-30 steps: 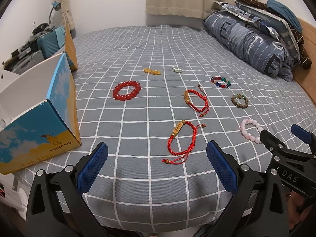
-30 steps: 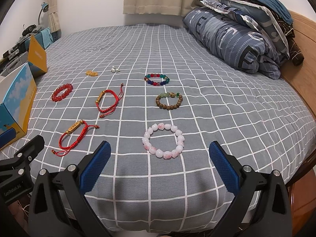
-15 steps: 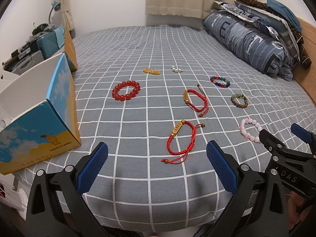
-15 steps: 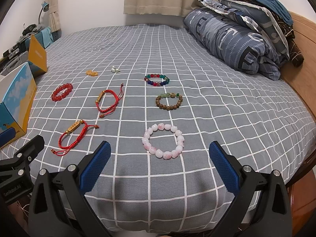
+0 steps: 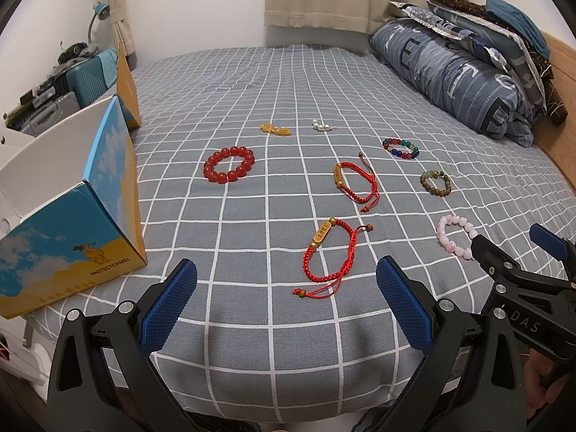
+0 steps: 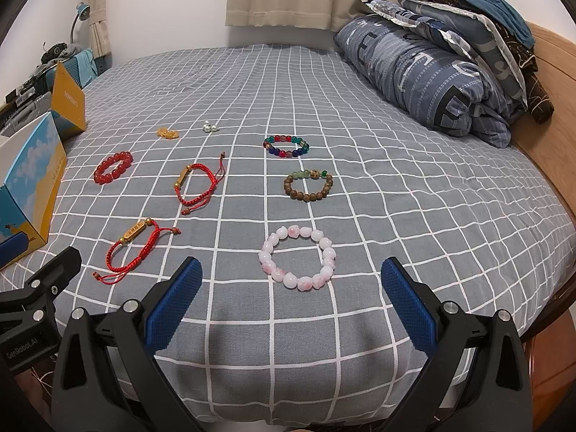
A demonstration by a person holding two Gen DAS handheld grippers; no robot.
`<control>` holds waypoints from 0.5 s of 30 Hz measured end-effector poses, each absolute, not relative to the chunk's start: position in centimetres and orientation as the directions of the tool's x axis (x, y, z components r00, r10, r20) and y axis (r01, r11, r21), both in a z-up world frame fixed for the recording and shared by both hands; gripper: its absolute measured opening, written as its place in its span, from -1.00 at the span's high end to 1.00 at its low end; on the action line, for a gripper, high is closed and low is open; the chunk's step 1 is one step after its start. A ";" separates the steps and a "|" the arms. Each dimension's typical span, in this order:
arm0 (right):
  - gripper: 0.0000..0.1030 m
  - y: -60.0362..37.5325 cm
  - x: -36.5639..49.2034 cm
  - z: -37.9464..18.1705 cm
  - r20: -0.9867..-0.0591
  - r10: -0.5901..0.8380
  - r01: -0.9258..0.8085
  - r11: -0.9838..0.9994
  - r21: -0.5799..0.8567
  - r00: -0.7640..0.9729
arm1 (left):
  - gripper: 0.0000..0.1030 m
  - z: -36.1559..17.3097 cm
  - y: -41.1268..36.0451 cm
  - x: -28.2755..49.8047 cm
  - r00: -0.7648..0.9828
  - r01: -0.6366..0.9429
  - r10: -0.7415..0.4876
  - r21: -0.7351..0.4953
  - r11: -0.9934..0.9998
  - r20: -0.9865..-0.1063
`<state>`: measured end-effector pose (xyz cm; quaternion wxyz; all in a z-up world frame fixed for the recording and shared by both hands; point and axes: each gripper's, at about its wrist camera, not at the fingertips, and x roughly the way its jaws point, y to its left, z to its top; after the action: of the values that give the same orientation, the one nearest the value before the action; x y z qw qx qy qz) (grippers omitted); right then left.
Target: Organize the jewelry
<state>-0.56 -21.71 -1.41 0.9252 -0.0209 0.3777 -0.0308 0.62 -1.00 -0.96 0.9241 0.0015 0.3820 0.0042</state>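
Several bracelets lie on a grey checked bedspread. A red cord bracelet lies just ahead of my left gripper, which is open and empty. A pink bead bracelet lies just ahead of my right gripper, also open and empty. Farther off are a second red cord bracelet, a red bead bracelet, a brown bead bracelet, a multicolour bead bracelet, a small amber piece and a small pearl piece.
An open blue and yellow cardboard box stands at the bed's left edge. A rolled duvet and pillows lie at the right against a wooden headboard. Suitcases and clutter stand beyond the box. The bed's front edge is just below both grippers.
Almost nothing has changed. The left view has shifted very slightly, and both grippers stay open and empty.
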 end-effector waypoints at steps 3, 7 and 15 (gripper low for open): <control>-0.86 -21.7 -0.6 -1.4 -0.696 -0.074 0.042 0.997 -0.063 0.714 | -0.89 -1.0 -1.0 0.6 0.708 -0.005 0.008 0.006 1.000 -0.706; -0.86 -21.7 -0.5 -1.4 -0.696 -0.074 0.042 0.997 -0.063 0.715 | -0.89 -1.0 -1.2 0.6 0.707 -0.007 0.009 0.007 1.000 -0.707; -0.86 -21.8 -0.5 -1.4 -0.695 -0.074 0.041 0.997 -0.064 0.715 | -0.89 -1.0 -1.3 0.6 0.707 -0.008 0.011 0.008 1.000 -0.707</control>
<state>-0.48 -21.77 -1.40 0.9258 -0.0218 0.3761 -0.0313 0.59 -1.34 -0.99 0.9239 0.0021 0.3825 0.0051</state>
